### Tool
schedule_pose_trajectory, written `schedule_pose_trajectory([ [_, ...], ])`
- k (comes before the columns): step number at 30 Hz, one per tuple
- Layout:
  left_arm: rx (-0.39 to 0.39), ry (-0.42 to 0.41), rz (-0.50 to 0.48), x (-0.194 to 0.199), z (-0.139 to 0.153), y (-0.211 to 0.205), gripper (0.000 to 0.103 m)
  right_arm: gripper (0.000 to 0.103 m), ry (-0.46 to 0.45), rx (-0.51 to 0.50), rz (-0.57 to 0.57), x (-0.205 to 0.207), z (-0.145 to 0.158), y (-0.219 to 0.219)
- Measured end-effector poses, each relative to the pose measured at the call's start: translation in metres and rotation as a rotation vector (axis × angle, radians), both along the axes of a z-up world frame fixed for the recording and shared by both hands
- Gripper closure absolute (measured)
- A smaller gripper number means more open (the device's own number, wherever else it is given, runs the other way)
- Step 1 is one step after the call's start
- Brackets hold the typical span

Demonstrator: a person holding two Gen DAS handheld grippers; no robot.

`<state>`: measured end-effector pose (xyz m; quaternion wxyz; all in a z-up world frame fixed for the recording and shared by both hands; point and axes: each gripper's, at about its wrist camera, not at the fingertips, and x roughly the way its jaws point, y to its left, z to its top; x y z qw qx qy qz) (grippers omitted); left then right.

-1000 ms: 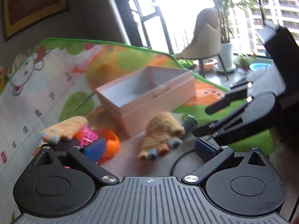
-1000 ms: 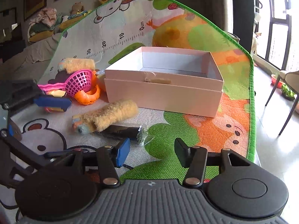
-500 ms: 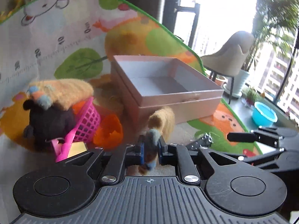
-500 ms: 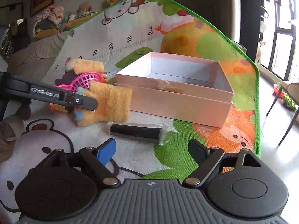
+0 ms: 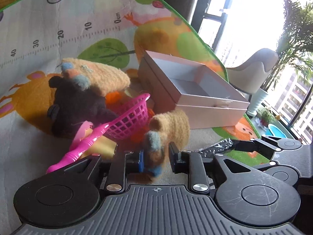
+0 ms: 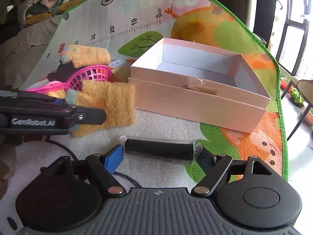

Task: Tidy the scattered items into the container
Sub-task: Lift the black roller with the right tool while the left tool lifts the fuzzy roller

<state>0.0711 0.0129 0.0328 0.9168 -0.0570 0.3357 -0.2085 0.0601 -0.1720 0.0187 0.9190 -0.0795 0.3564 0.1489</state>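
- Two hand-held grippers are at work over the mat [image 6: 195,25], each at its own item, with the open pink box [image 6: 197,99] lying beyond them.
- Far left of the left wrist view sits the heap not yet tidied: a dark plush [image 5: 78,105], a second furry glove [image 5: 97,74] on top of it, a pink basket [image 5: 133,119] and something orange under it, all just beside the box's left end.
- The left hand-held gripper [image 5: 156,159] is clamped on the fingertip end of a furry glove [image 5: 168,129]. A second ago its jaws stood apart with this glove lying flat on the mat; half a second ago they had closed on it. Now the glove hangs from the grip, apparently clear of the mat, near the box's front wall.
- That means the pick seems done; the carry over the rim is the step in hand.
- The right hand-held gripper [image 6: 158,158] has its jaws wide apart and has moved in on the black roll [image 6: 158,150], which now lies between the fingertips, on the mat in front of the box.
- The box shows nothing inside, so the task looks barely begun.
- The glove is limp; its dangling cuff could catch on the box wall.
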Motion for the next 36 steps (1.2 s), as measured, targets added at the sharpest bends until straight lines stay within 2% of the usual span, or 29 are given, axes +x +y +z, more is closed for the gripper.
schedule_pose_trajectory([
  [2, 0.038, -0.009, -0.008, 0.004, -0.001, -0.009, 0.064, 0.022, 0.037, -0.004, 0.066, -0.01, 0.005, 0.0],
  [5, 0.102, -0.025, -0.013, 0.01, -0.003, -0.019, 0.067, 0.022, 0.078, -0.033, 0.166, -0.027, 0.011, 0.004],
  [6, 0.112, -0.023, -0.017, 0.011, -0.002, -0.02, 0.07, 0.022, 0.085, -0.041, 0.185, -0.031, 0.011, 0.005],
  [8, 0.113, -0.016, -0.04, 0.008, 0.003, -0.019, 0.084, 0.022, 0.083, -0.059, 0.198, -0.035, 0.011, 0.009],
  [10, 0.102, -0.005, -0.054, 0.0, 0.009, -0.012, 0.087, 0.022, 0.074, -0.07, 0.191, -0.036, 0.011, 0.011],
  [15, -0.008, 0.148, -0.057, -0.035, 0.016, 0.024, 0.088, 0.021, 0.082, -0.059, 0.173, -0.039, 0.011, 0.012],
  [17, -0.023, 0.203, -0.06, -0.053, 0.016, 0.036, 0.088, 0.021, 0.078, -0.061, 0.177, -0.042, 0.011, 0.013],
  [19, -0.001, 0.228, -0.053, -0.069, 0.017, 0.045, 0.088, 0.02, 0.073, -0.062, 0.178, -0.045, 0.011, 0.015],
  [21, 0.068, 0.205, -0.021, -0.08, 0.02, 0.051, 0.087, 0.019, 0.068, -0.061, 0.168, -0.046, 0.009, 0.015],
  [23, 0.144, 0.159, 0.019, -0.087, 0.023, 0.053, 0.082, 0.015, 0.078, -0.041, 0.148, -0.045, 0.008, 0.012],
  [24, 0.146, 0.143, 0.026, -0.088, 0.026, 0.054, 0.081, 0.013, 0.091, -0.022, 0.132, -0.043, 0.007, 0.01],
  [25, 0.127, 0.131, 0.027, -0.088, 0.029, 0.053, 0.071, 0.008, 0.109, 0.003, 0.115, -0.04, 0.005, 0.006],
  [26, 0.101, 0.113, 0.024, -0.086, 0.032, 0.05, 0.057, 0.001, 0.125, 0.028, 0.106, -0.039, 0.003, 0.002],
  [29, 0.074, 0.037, 0.036, -0.072, 0.035, 0.033, 0.034, 0.0, 0.11, 0.023, 0.109, -0.045, 0.001, 0.001],
  [31, 0.066, 0.03, 0.054, -0.052, 0.028, 0.019, 0.031, 0.0, 0.091, 0.035, 0.1, -0.05, -0.001, 0.0],
  [33, 0.05, 0.062, 0.066, -0.03, 0.016, 0.007, 0.031, 0.0, 0.075, 0.054, 0.089, -0.054, -0.002, -0.002],
  [34, 0.048, 0.073, 0.063, -0.022, 0.011, 0.001, 0.033, 0.0, 0.07, 0.061, 0.083, -0.055, -0.002, -0.002],
  [36, 0.067, 0.083, 0.066, -0.01, 0.002, -0.009, 0.049, 0.0, 0.066, 0.061, 0.09, -0.059, -0.001, -0.003],
])
